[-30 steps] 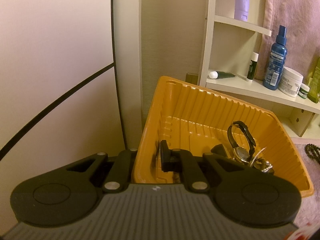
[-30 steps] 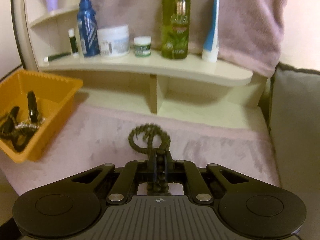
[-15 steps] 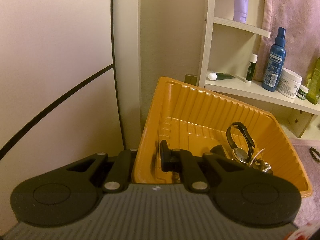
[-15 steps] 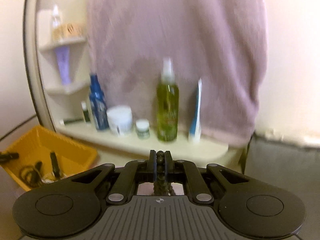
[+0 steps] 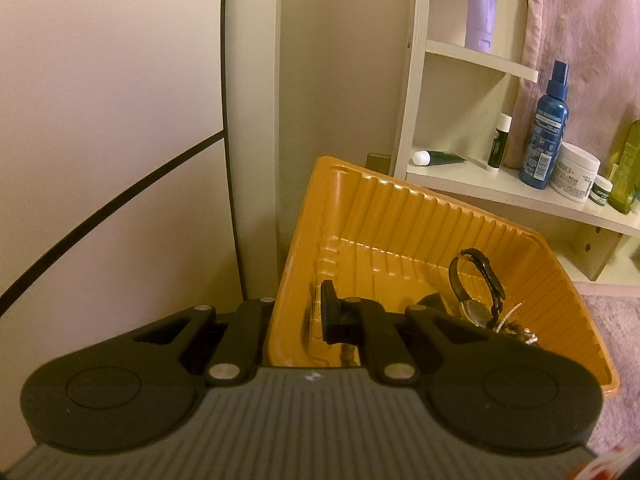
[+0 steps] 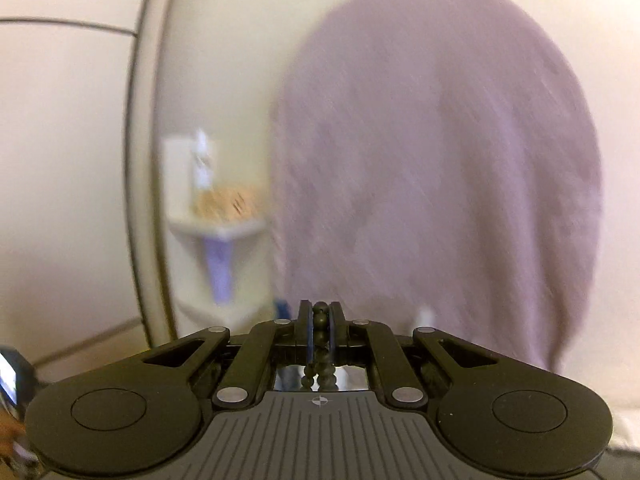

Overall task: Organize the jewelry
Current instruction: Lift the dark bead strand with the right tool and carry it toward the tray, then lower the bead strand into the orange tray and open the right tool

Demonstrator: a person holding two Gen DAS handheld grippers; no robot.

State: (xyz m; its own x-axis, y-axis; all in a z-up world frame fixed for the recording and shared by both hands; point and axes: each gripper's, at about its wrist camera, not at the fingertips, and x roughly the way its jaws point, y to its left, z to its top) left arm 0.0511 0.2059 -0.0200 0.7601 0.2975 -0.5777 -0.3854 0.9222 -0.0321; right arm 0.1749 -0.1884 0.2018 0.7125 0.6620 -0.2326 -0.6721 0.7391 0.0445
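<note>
Your right gripper [image 6: 320, 326] is pinching a dark beaded bracelet [image 6: 320, 354] — small round beads, matte and near black, pressed between the two blue-lined pads, with two strands hanging down behind them at six o'clock. That view is blurred: a mauve towel [image 6: 440, 160] fills everything from twelve to four o'clock, and a pale shelf [image 6: 218, 232] sits at nine. Your left gripper [image 5: 304, 320] is clamped on the near left wall of the orange tray [image 5: 400, 232], one finger inside and one outside, and the tray is tilted. Inside it, toward three o'clock, one black-strapped wristwatch [image 5: 476, 288] stands on edge, touching a small tangle of silvery and beaded pieces [image 5: 516, 326] too jumbled to count. On the shelf unit at two o'clock you have one blue spray bottle [image 5: 546, 140], one white cream jar [image 5: 574, 176], one smaller jar [image 5: 601, 192], one upright stick [image 5: 498, 140] and one tube lying flat [image 5: 438, 157].
</note>
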